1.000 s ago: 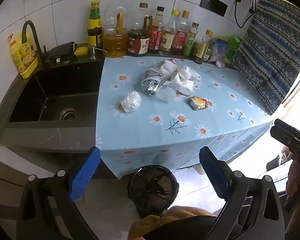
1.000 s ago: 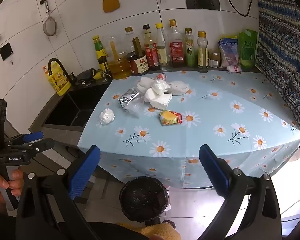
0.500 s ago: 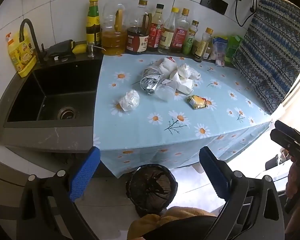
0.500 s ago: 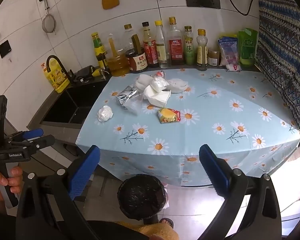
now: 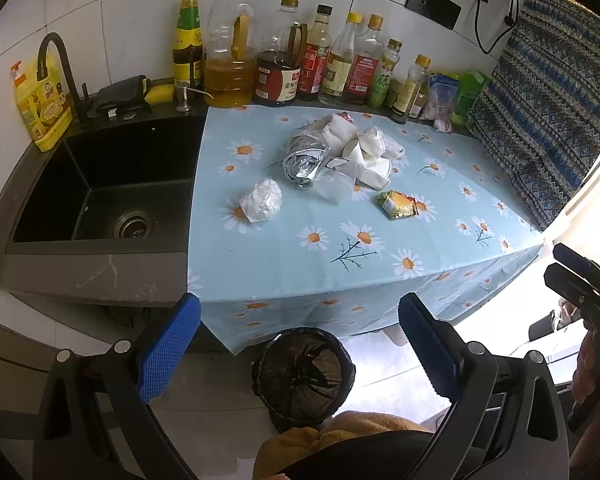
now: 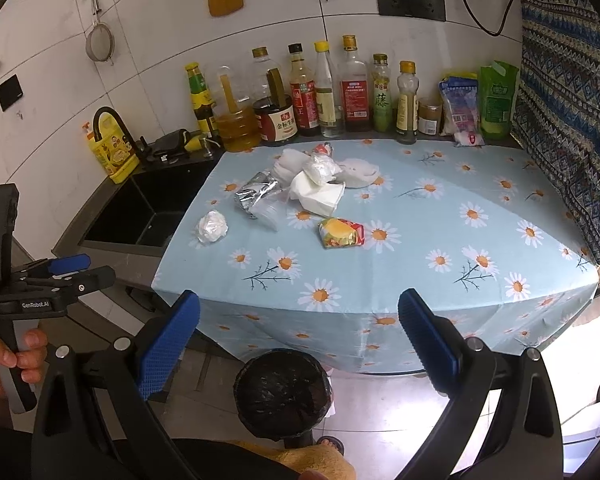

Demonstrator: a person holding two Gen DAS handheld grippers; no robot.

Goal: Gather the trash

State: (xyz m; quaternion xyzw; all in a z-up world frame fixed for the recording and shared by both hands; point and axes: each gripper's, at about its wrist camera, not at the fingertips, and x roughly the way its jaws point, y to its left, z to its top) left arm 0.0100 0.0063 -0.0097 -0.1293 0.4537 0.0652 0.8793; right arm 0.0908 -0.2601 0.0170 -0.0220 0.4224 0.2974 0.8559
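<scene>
Both the left gripper [image 5: 299, 350] and the right gripper [image 6: 299, 344] had their jaws wide open and empty, while the light, soft, squashy trash [image 6: 302, 188] lay on the counter [image 6: 420, 248] above the bin [image 6: 283, 391], easy to pinch anywhere.

Right gripper [image 6: 299, 334] open, trash pile [image 6: 306, 184] on table [image 6: 440, 216]

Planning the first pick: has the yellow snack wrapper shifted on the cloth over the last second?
No. The yellow snack wrapper lies beside the same daisy on the tablecloth as before; only the camera view shifted slightly.
</scene>
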